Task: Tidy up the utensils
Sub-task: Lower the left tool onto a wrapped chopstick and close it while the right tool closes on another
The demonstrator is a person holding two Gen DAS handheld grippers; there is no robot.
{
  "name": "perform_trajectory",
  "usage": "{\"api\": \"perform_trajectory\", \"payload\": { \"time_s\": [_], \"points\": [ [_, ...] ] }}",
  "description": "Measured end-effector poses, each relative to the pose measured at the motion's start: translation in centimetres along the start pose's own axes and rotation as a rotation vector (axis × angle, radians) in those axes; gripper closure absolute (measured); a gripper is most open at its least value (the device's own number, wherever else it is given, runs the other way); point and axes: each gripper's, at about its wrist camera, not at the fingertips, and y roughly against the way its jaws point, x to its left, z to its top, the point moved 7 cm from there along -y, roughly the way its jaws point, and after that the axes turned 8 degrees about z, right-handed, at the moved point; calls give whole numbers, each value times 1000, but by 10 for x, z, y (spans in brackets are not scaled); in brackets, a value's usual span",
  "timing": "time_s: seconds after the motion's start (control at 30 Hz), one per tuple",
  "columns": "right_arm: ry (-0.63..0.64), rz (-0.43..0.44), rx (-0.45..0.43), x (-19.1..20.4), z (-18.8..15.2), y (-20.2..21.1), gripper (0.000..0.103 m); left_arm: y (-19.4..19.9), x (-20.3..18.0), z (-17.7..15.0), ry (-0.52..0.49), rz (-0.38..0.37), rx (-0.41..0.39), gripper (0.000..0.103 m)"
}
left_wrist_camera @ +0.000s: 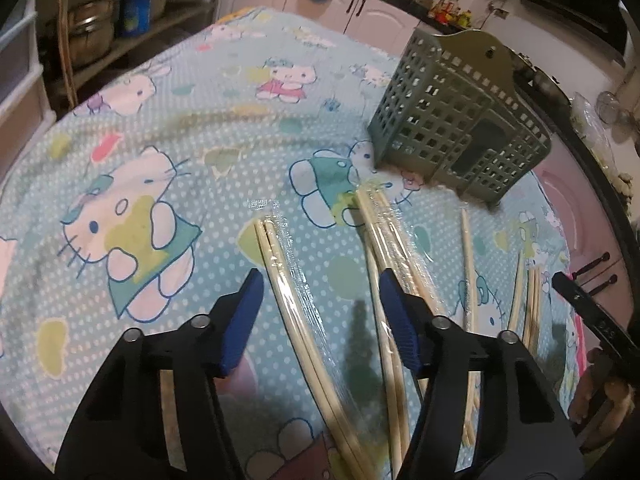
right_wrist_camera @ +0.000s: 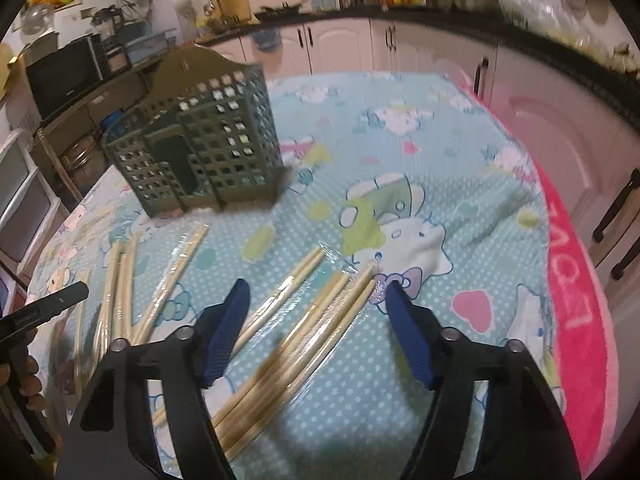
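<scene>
Several pairs of pale wooden chopsticks in clear plastic sleeves lie on a blue cartoon-print tablecloth (left_wrist_camera: pixel 168 92). A grey-green perforated utensil holder (left_wrist_camera: pixel 460 128) stands at the far right; in the right wrist view it (right_wrist_camera: pixel 200 148) stands at the far left. My left gripper (left_wrist_camera: pixel 320 280) is open above the cloth, with one wrapped pair (left_wrist_camera: pixel 288 280) between its fingers and another pair (left_wrist_camera: pixel 388 232) by the right finger. My right gripper (right_wrist_camera: pixel 316 292) is open, low over a bundle of wrapped chopsticks (right_wrist_camera: pixel 312 320). More chopsticks (right_wrist_camera: pixel 120 280) lie to its left.
Kitchen cabinets (right_wrist_camera: pixel 340 48) and a cluttered counter run behind the table. A pink cloth border (right_wrist_camera: pixel 576 320) hangs at the table's right edge. Shelves with pots (left_wrist_camera: pixel 88 28) stand at the left. The other gripper's handle (right_wrist_camera: pixel 44 308) shows at the left edge.
</scene>
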Motion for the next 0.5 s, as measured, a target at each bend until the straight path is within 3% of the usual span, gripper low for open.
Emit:
{"api": "perform_trajectory", "payload": {
  "time_s": [0.33, 0.5],
  "points": [
    [-135, 79, 87, -31, 8, -28, 64, -13, 6, 12, 17, -1, 29, 66],
    [-171, 80, 93, -43, 15, -34, 68, -18, 7, 19, 14, 9, 33, 72]
  ]
}}
